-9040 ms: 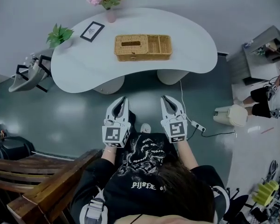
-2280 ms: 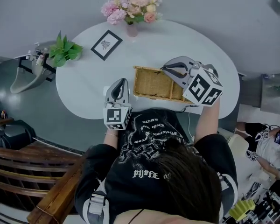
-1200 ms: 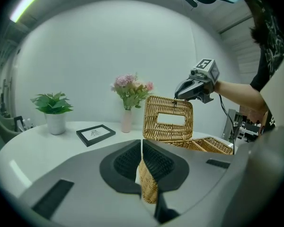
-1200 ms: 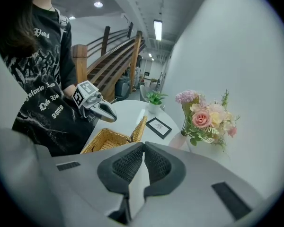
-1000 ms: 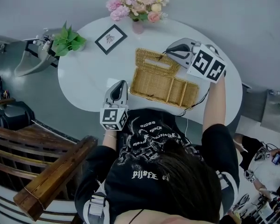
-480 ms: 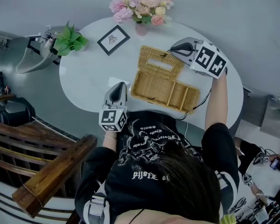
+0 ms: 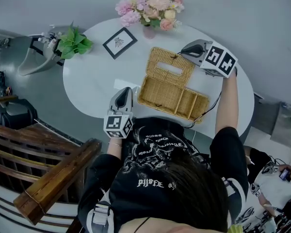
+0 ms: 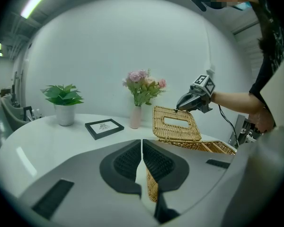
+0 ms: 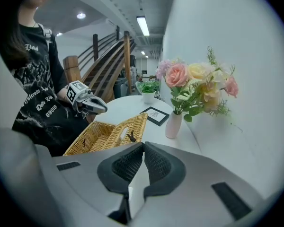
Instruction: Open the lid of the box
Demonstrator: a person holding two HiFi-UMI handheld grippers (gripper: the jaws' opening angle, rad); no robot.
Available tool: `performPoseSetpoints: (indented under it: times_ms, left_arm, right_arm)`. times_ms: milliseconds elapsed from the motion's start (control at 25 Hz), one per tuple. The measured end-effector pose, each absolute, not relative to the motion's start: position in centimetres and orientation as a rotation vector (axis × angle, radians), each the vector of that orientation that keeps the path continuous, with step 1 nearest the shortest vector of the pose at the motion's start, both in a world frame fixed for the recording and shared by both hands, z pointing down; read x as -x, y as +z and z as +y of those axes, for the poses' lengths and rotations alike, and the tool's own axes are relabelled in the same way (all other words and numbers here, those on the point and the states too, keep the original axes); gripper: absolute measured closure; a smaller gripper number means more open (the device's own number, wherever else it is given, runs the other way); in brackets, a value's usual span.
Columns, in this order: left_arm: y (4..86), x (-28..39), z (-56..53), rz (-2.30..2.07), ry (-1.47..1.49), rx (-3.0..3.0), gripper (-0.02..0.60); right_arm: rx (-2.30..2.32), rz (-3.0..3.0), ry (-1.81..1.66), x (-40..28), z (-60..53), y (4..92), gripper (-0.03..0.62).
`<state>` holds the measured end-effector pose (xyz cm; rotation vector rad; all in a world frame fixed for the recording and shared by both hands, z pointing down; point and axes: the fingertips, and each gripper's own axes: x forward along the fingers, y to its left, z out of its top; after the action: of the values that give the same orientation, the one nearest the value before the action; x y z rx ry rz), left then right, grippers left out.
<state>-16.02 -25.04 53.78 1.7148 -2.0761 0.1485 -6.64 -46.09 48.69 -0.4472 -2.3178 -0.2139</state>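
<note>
The wicker box [image 7: 173,98] lies on the white table [image 7: 94,76] with its lid [image 7: 169,68] swung up and leaning back, so the divided inside shows. My right gripper [image 7: 183,50] is at the lid's free edge, jaws shut at the small dark loop [image 9: 131,137] there. From the left gripper view, the right gripper [image 8: 180,107] touches the top of the raised lid [image 8: 176,124]. My left gripper [image 7: 124,89] rests shut and holding nothing by the box's near left corner [image 8: 151,193].
A vase of pink flowers [image 7: 149,6], a black picture frame [image 7: 119,42] and a potted plant [image 7: 73,41] stand along the table's far side. A wooden stair rail [image 7: 43,188] runs at lower left. A black cable [image 7: 214,103] hangs off the table's right edge.
The lid has swung further up and back with my right gripper at its edge. The left gripper has stayed by the box's near corner.
</note>
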Motion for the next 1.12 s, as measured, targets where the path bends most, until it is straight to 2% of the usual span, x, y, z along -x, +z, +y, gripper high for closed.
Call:
performPoseSetpoints:
  times_ms: [1120]
  left_arm:
    - [54.2, 16.1, -26.4, -2.034, 0.24, -1.742, 0.554]
  right_arm:
    - [0.446, -2.252, 0.177, 7.3, -49.4, 57.2, 0.557]
